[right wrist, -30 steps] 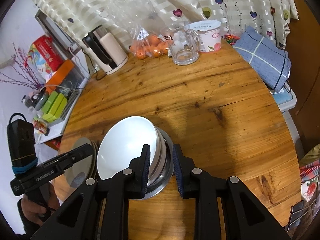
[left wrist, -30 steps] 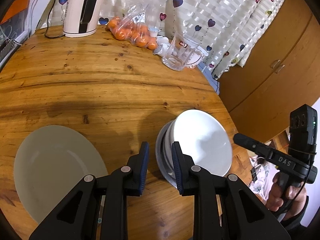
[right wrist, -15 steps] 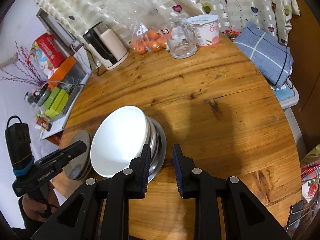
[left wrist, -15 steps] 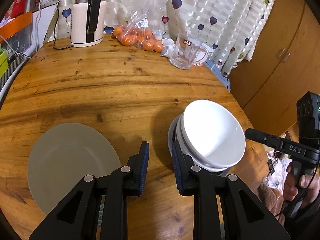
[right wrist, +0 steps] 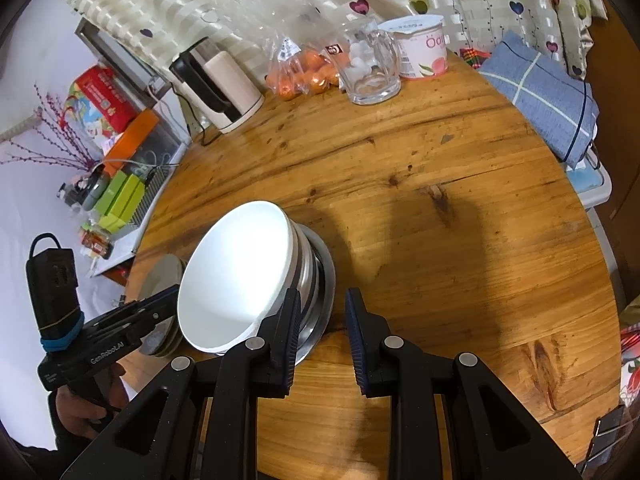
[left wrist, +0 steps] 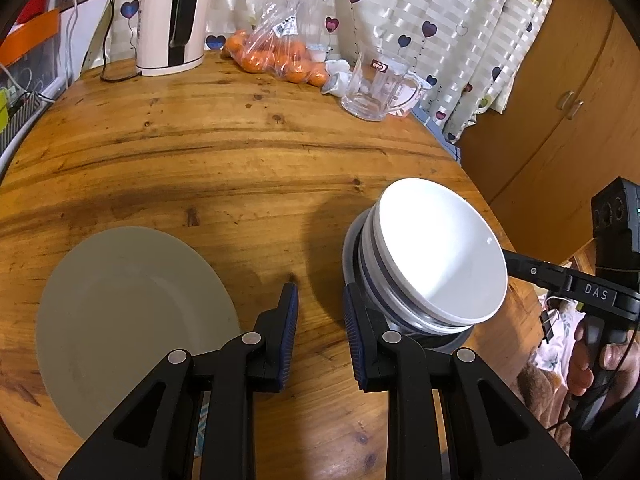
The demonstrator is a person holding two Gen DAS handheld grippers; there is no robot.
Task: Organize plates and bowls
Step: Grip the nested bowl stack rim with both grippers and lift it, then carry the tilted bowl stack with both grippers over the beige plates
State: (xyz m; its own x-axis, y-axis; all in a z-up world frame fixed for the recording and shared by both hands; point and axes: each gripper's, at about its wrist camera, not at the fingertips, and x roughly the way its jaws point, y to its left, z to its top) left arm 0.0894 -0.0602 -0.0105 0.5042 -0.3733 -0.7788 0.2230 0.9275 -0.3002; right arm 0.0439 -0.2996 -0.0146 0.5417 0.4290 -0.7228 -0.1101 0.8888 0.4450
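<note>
Bowls [left wrist: 436, 256] sit nested in one stack on the round wooden bench [left wrist: 248, 152], white ones on top with a metal one at the bottom, near the bench's front edge. Beside the stack, and apart from it, lies a pale plate [left wrist: 132, 320]; the right wrist view shows its edge layered, so it may be more than one plate, though that is too small to tell. The left gripper [left wrist: 320, 312] hangs over bare wood between plate and stack, its jaws parted by a narrow gap and holding nothing, its right finger just beside the bottom bowl's rim. The right gripper [right wrist: 322, 320] hovers at the other side of the stack, jaws likewise parted and empty, the left finger close against the bowls, though contact cannot be confirmed. Judging by this layout, the sorting looks close to finished: bowls gathered in one pile, plates in another, no loose dish in sight. What may remain is squaring up the slightly tilted top bowl or shifting the piles to a final spot. The kettle [left wrist: 172, 20], bag of oranges [left wrist: 276, 56] and glass mug [left wrist: 376, 88] at the far edge are untouched.
</note>
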